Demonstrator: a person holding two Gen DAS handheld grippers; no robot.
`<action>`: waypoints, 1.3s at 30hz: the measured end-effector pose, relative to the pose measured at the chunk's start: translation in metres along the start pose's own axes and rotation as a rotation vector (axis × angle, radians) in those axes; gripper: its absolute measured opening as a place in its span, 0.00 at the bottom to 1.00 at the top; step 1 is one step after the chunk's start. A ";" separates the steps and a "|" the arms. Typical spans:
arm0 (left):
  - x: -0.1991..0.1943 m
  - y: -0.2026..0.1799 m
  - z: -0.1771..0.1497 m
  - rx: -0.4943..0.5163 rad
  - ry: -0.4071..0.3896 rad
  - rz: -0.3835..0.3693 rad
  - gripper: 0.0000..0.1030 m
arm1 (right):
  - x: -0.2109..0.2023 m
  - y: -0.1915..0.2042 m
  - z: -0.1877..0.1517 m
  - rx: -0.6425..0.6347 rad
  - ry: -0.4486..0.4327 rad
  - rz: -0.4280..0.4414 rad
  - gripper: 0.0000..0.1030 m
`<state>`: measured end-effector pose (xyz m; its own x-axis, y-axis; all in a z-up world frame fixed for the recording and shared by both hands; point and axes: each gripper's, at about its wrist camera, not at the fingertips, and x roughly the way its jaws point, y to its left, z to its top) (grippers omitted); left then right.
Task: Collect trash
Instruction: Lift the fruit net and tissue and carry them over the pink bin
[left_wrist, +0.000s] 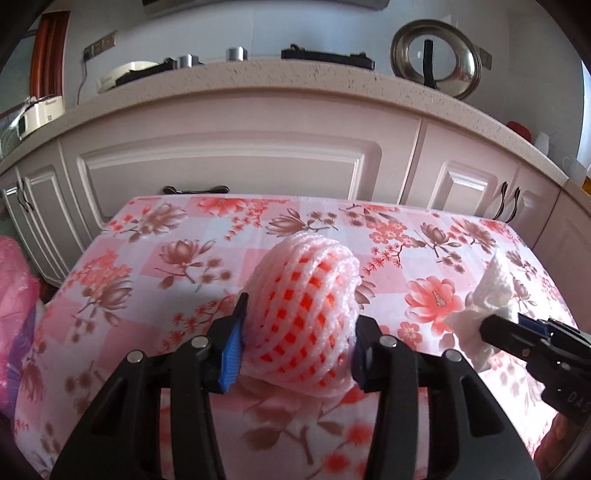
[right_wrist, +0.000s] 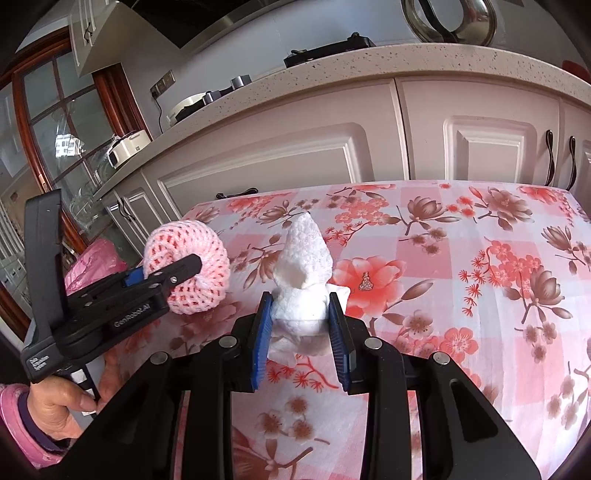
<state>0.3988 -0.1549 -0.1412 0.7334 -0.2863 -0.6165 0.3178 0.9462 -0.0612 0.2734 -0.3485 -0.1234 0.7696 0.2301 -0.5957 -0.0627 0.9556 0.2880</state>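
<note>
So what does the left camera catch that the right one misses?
Only the left camera shows the whole pot lid leaning on the counter and white cups at far right. Only the right camera shows the glass door and the person's hand holding the left gripper. Both show the foam net in the left gripper, the paper towel in the right gripper, the pink bag, and the flowered tablecloth.

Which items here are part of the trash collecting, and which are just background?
Job:
pink foam fruit net, held by left gripper
crumpled white paper towel, held by right gripper
pink plastic bag

Background:
steel pan lid
white appliance
</note>
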 end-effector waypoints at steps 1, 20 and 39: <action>-0.007 0.002 0.000 -0.003 -0.006 0.001 0.44 | -0.003 0.003 0.000 -0.005 -0.004 0.001 0.30; -0.167 0.026 -0.040 -0.028 -0.161 0.006 0.44 | -0.077 0.096 -0.018 -0.165 -0.091 0.072 0.30; -0.245 0.079 -0.084 -0.068 -0.223 0.108 0.44 | -0.093 0.192 -0.038 -0.324 -0.090 0.132 0.30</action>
<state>0.1939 0.0028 -0.0614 0.8776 -0.2021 -0.4346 0.1950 0.9789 -0.0613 0.1656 -0.1797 -0.0407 0.7931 0.3524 -0.4969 -0.3529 0.9307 0.0967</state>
